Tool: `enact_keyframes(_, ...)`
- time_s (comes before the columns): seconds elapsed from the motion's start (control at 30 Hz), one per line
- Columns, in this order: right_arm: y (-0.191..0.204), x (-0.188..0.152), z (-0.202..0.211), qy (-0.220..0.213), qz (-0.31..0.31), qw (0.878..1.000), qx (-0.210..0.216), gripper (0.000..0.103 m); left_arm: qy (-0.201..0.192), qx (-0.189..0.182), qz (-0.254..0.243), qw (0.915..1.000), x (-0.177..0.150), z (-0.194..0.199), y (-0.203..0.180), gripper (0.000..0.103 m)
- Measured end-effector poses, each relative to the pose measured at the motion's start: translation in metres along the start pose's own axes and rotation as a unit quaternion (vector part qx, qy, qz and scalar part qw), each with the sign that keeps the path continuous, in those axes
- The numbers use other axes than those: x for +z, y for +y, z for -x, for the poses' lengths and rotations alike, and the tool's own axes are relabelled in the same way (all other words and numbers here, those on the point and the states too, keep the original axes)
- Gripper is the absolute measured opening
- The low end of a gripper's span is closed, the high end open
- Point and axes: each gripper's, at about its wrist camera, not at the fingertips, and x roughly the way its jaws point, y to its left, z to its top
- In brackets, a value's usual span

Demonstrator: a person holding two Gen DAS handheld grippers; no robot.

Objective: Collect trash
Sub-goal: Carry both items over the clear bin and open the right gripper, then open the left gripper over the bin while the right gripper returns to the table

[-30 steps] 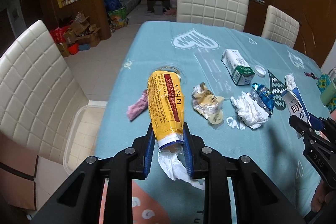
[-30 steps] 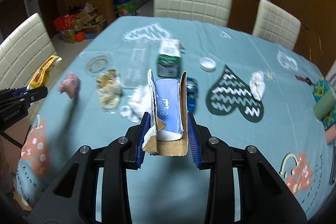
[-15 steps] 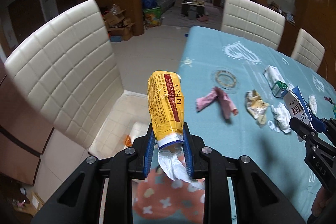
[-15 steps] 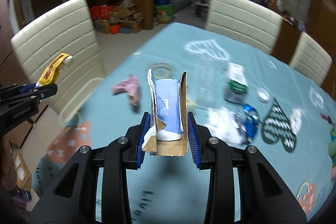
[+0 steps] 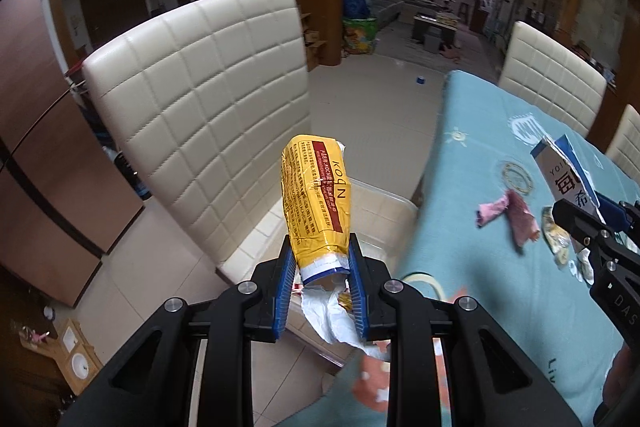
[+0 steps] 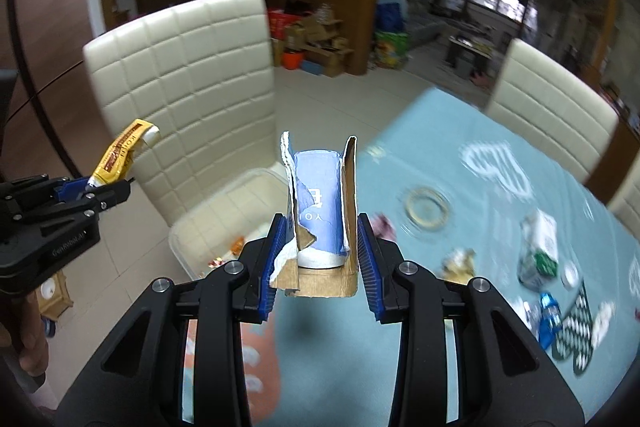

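My left gripper (image 5: pixel 320 257) is shut on a yellow snack wrapper (image 5: pixel 314 195) with white paper hanging from its lower end, held above a clear plastic bin (image 5: pixel 384 223) that rests on the seat of a white chair (image 5: pixel 200 107). My right gripper (image 6: pixel 320 239) is shut on a torn blue and brown carton (image 6: pixel 320 211), over the table's left edge beside the same clear plastic bin (image 6: pixel 192 227). Each gripper shows in the other's view: the right gripper (image 5: pixel 588 217) with the carton (image 5: pixel 564 171), the left gripper (image 6: pixel 94 191) with the wrapper (image 6: pixel 120 155).
On the teal tablecloth (image 5: pixel 460 187) lie a pink wrapper (image 5: pixel 508 213), a crumpled gold wrapper (image 6: pixel 458 261), a green and white carton (image 6: pixel 538 247), a blue wrapper (image 6: pixel 548 313) and white tissue (image 6: pixel 600 319). More white chairs (image 5: pixel 552 83) stand at the far side. The bin holds a few scraps (image 6: pixel 234 247).
Both grippers have swung left off the middle of the table toward the chair with the bin, each keeping hold of its piece of trash. The views have rolled.
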Motion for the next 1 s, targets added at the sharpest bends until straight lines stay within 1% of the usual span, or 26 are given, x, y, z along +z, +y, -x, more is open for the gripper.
enact_keyframes(0.13, 0.017, 0.019, -0.013, -0.008, 0.02, 0.999, 0.025, 0.038, -0.002, 0.023, 0.017, 0.9996, 0.004, -0.003, 0.02, 0.025)
enact_keyframes(0.3, 0.032, 0.041, -0.031, -0.012, 0.034, 0.998, 0.051, 0.039, -0.002, 0.043, 0.027, 0.9987, 0.008, -0.008, 0.033, 0.025)
enact_keyframes(0.33, 0.033, 0.044, -0.033, -0.011, 0.034, 0.998, 0.054, 0.048, -0.001, 0.045, 0.029, 0.9986, 0.009, -0.01, 0.035, 0.025)
enact_keyframes(0.37, 0.034, 0.049, -0.036, -0.012, 0.032, 0.998, 0.059, 0.067, 0.001, 0.046, 0.031, 0.9984, 0.009, -0.013, 0.036, 0.025)
enact_keyframes(0.43, 0.033, 0.054, -0.037, -0.025, 0.027, 0.998, 0.059, 0.085, 0.005, 0.047, 0.035, 0.9983, 0.01, -0.016, 0.038, 0.025)
enact_keyframes(0.47, 0.032, 0.056, -0.035, -0.039, 0.024, 0.997, 0.058, 0.085, 0.006, 0.047, 0.036, 0.9982, 0.01, -0.017, 0.038, 0.025)
enact_keyframes(0.53, 0.031, 0.057, -0.036, -0.044, 0.032, 0.997, 0.05, 0.085, 0.01, 0.047, 0.034, 0.9983, 0.01, -0.021, 0.036, 0.025)
enact_keyframes(0.7, 0.017, 0.048, -0.049, -0.015, 0.022, 0.999, 0.044, 0.085, 0.017, 0.041, 0.024, 0.9987, 0.013, -0.029, 0.025, 0.025)
enact_keyframes(0.83, -0.001, 0.035, -0.054, 0.009, -0.002, 0.999, 0.04, 0.085, 0.022, 0.03, 0.011, 0.9993, 0.018, -0.035, 0.011, 0.025)
enact_keyframes(1.0, -0.022, 0.019, -0.054, 0.026, -0.026, 0.999, 0.026, 0.085, 0.026, 0.011, -0.009, 0.9996, 0.026, -0.045, -0.009, 0.025)
